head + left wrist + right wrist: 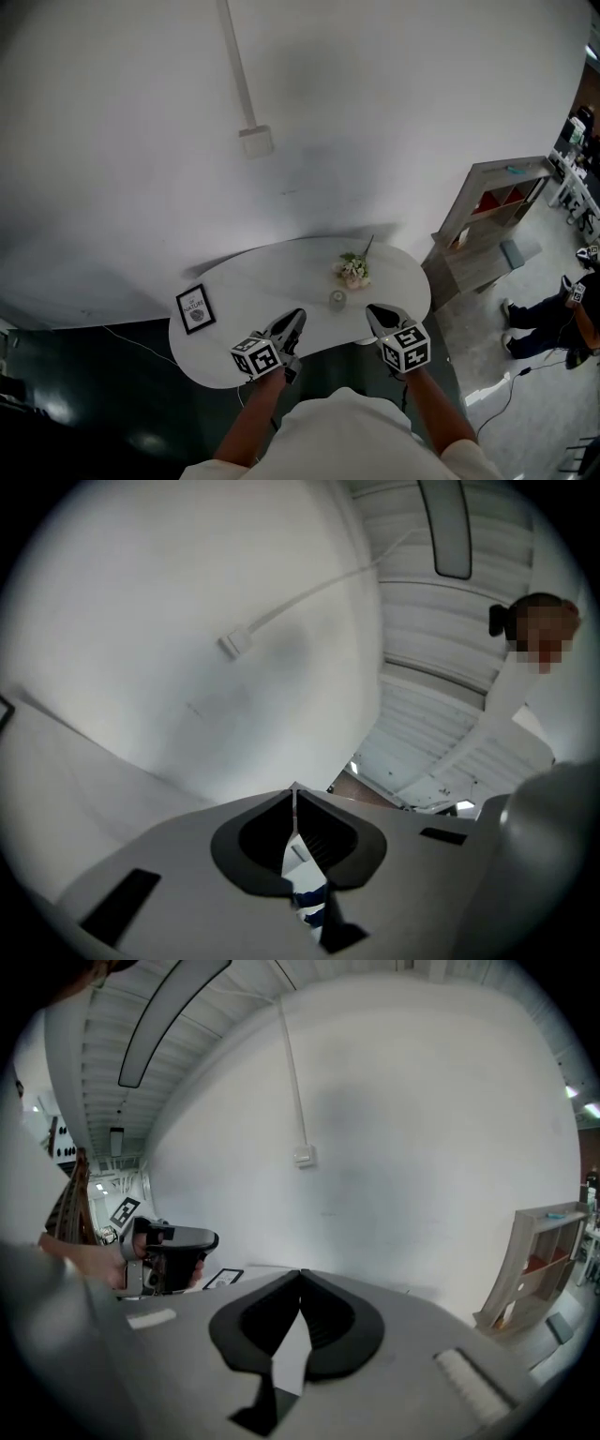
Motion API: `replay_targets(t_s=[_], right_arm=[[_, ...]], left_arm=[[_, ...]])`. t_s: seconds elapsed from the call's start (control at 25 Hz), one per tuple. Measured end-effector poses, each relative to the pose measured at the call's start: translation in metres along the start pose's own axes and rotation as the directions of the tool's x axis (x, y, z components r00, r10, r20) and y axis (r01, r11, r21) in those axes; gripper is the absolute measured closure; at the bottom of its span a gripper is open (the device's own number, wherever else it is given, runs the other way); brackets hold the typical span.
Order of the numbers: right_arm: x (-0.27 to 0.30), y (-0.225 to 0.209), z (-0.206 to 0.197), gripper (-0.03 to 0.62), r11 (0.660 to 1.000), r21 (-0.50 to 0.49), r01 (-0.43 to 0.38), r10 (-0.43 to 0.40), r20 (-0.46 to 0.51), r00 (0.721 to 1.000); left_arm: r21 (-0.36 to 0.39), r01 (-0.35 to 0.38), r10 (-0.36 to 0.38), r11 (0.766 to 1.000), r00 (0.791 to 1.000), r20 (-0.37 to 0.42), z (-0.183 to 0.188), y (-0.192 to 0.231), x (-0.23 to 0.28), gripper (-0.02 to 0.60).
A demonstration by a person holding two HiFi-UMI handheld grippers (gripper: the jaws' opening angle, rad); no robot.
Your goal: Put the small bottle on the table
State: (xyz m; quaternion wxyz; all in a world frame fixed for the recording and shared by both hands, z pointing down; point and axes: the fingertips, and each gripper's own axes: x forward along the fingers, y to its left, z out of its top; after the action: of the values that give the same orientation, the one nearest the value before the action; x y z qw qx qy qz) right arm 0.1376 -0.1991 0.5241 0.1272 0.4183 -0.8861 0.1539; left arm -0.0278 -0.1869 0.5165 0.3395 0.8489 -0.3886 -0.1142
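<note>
Two grippers are held over the near edge of the table (pixel 234 281). The left gripper (pixel 296 319) has its jaws pressed together with nothing between them. The right gripper (pixel 377 314) is pressed together too, and it holds nothing.

Just past the two grippers, and between them, one small round thing stands on the table close to the near edge. It looks like the small bottle (pixel 337 299), but it is too tiny in the head view to be sure. If it is the bottle, it is already on the table and no gripper touches it.

The bottle looks little, so it should be light. It seems pale and shiny like glass, so it is likely hard, smooth and a bit slippery, and it could break if it fell. A good place to take it would be by its two sides, near the middle, with a soft squeeze.

One bunch of flowers (pixel 353 269) lies just behind the bottle, nearer the far edge. One picture frame (pixel 195 308) stands by the left edge, well apart from the bottle. So the count is two grippers, one bottle, one bunch of flowers, one frame and one table.
</note>
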Motion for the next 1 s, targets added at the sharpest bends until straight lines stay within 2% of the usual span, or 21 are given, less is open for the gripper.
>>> replay_targets(t_s=[0.2, 0.36, 0.48, 0.72, 1.0], right_arm=[[-0.006, -0.016, 0.006, 0.582, 1.000, -0.001, -0.017, 0.017, 0.017, 1.000], [-0.010, -0.013, 0.009, 0.583, 0.999, -0.029, -0.045, 0.045, 0.024, 0.999], [-0.008, -0.009, 0.006, 0.583, 0.996, -0.054, -0.064, 0.066, 0.025, 0.998], [-0.007, -0.008, 0.006, 0.583, 0.997, -0.035, -0.074, 0.075, 0.033, 0.997], [-0.007, -0.006, 0.004, 0.583, 0.997, -0.027, -0.073, 0.074, 0.031, 0.997]], left_arm=[[0.157, -0.033, 0.034, 0.987, 0.999, -0.002, -0.002, -0.018, 0.007, 0.565], [0.222, -0.051, 0.051, 0.974, 0.999, 0.002, -0.001, -0.026, 0.010, 0.565], [0.244, -0.067, 0.071, 0.968, 0.997, -0.008, -0.007, -0.023, 0.012, 0.565], [0.276, -0.081, 0.091, 0.958, 0.996, -0.023, -0.012, -0.026, 0.011, 0.565], [0.272, -0.096, 0.105, 0.958, 0.994, -0.020, -0.012, -0.022, 0.007, 0.565]])
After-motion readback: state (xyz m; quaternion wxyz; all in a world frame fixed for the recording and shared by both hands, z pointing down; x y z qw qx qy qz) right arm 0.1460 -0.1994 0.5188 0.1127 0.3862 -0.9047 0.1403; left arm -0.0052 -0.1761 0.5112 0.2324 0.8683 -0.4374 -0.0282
